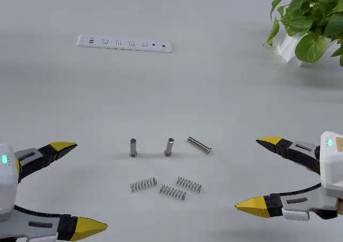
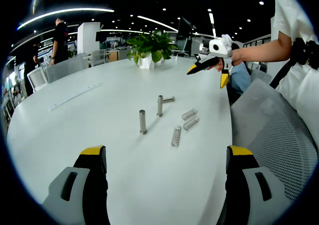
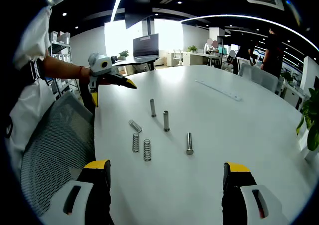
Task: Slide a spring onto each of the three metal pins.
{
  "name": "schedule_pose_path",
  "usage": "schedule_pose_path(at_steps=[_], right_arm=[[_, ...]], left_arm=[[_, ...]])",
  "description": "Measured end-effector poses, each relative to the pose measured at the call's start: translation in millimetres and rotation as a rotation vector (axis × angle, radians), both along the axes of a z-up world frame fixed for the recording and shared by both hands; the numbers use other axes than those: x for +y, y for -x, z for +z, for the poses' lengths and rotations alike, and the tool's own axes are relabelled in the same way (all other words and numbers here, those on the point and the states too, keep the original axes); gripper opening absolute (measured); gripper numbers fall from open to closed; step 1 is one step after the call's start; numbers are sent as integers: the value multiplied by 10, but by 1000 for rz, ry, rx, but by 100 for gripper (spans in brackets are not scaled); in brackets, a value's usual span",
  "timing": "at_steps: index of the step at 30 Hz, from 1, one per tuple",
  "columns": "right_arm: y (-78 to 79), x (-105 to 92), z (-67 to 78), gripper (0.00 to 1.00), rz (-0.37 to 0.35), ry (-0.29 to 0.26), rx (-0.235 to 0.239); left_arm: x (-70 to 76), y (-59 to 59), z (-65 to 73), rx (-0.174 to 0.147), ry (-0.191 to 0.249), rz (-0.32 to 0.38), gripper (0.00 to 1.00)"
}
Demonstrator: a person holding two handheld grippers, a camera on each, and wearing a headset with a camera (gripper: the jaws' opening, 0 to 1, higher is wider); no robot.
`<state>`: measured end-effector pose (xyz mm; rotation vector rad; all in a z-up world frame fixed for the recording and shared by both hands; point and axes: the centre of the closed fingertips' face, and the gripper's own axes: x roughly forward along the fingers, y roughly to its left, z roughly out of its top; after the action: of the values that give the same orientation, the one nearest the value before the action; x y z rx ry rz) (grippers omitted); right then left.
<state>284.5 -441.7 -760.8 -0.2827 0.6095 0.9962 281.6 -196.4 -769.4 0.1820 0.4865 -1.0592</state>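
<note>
Two metal pins stand upright on the white table, one on the left (image 1: 133, 147) and one in the middle (image 1: 169, 146). A third pin (image 1: 199, 144) lies on its side to their right. Three springs (image 1: 143, 184) (image 1: 172, 192) (image 1: 189, 184) lie flat just in front of the pins. My left gripper (image 1: 77, 186) hovers open at the lower left, well clear of the parts. My right gripper (image 1: 258, 173) is open at the lower right. The pins (image 2: 143, 122) and springs (image 2: 176, 135) sit ahead of the left jaws, and the lying pin (image 3: 190, 143) and springs (image 3: 147, 150) sit ahead of the right jaws.
A white power strip (image 1: 124, 43) lies at the back left of the table. A potted green plant (image 1: 311, 22) stands at the back right. A mesh office chair (image 2: 279, 135) is beside the table edge, with more desks and people behind.
</note>
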Motion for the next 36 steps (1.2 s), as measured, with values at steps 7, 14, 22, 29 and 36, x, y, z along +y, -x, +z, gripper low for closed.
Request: schedule_pose_path(at_steps=[7, 14, 22, 29, 36], right_arm=[[-3, 13, 9, 93, 1, -1, 0], [-8, 11, 15, 93, 1, 1, 1], [-14, 2, 21, 93, 3, 5, 1], [-22, 1, 36, 93, 5, 8, 1], [-34, 25, 34, 92, 14, 13, 5]], left_arm=[[0, 2, 2, 2, -1, -1, 99], [8, -4, 2, 2, 0, 0, 99], [-1, -6, 0, 3, 0, -5, 99], [-7, -8, 16, 1, 5, -7, 99], [-11, 4, 14, 1, 6, -10, 99]])
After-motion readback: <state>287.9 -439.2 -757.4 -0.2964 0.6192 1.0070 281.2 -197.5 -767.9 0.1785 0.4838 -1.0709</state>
